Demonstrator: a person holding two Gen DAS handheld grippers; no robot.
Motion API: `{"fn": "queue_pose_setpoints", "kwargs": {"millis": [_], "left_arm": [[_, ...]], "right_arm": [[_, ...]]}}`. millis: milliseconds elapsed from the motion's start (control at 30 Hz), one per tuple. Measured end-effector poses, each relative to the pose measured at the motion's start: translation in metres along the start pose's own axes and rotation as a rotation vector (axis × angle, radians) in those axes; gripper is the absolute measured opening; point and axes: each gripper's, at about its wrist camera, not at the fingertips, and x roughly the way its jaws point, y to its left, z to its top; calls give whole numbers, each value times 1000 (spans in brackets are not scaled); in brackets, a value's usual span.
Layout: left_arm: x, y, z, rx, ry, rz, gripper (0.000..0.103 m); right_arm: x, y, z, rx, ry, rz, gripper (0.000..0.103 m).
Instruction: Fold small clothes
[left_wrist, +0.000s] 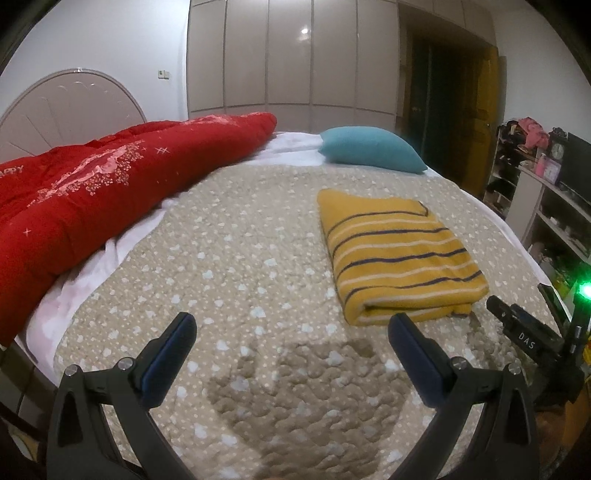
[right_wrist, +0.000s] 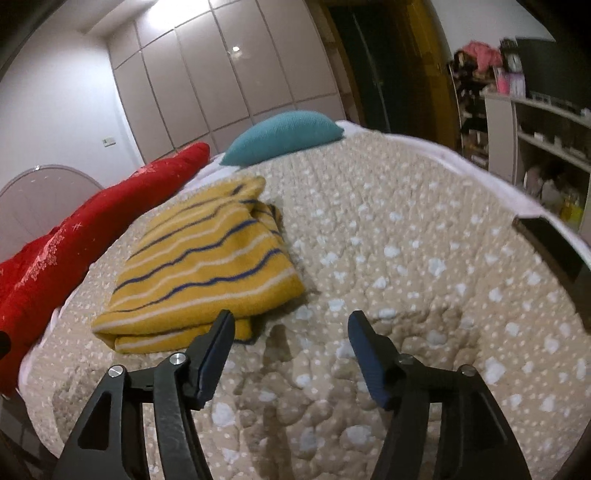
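Observation:
A yellow garment with dark and white stripes (left_wrist: 399, 254) lies folded in a neat rectangle on the beige dotted bedspread (left_wrist: 240, 258). My left gripper (left_wrist: 291, 325) is open and empty, hovering above the bedspread just left of the garment's near edge. In the right wrist view the folded garment (right_wrist: 203, 266) lies to the left and ahead. My right gripper (right_wrist: 291, 325) is open and empty, its left finger close to the garment's near corner. The right gripper's body (left_wrist: 532, 339) shows at the right edge of the left wrist view.
A red quilt (left_wrist: 110, 192) lies along the left side of the bed by the headboard (left_wrist: 70, 107). A teal pillow (left_wrist: 369, 147) sits at the far end. Shelves with clutter (left_wrist: 546, 192) stand right of the bed. A wardrobe (left_wrist: 288, 55) fills the back wall.

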Motion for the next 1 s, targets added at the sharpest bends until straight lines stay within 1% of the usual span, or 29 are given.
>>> {"fn": "queue_pose_setpoints", "kwargs": {"millis": [67, 200, 333, 600, 867, 1000], "left_arm": [[-1, 0, -1, 1, 0, -4, 103], [1, 0, -3, 5, 10, -2, 103], [12, -4, -9, 18, 49, 12, 103], [34, -13, -23, 56, 125, 26, 103], [46, -9, -31, 54, 175, 40, 103], [53, -7, -35, 50, 213, 44, 103]], "right_arm": [[-5, 7, 0, -25, -15, -13, 72], [-5, 15, -2, -58, -15, -18, 74], [-3, 21, -5, -84, -10, -27, 74], [-2, 23, -6, -120, -16, -77, 77], [5, 31, -12, -153, 5, -88, 77], [8, 31, -12, -153, 13, -94, 77]]}}
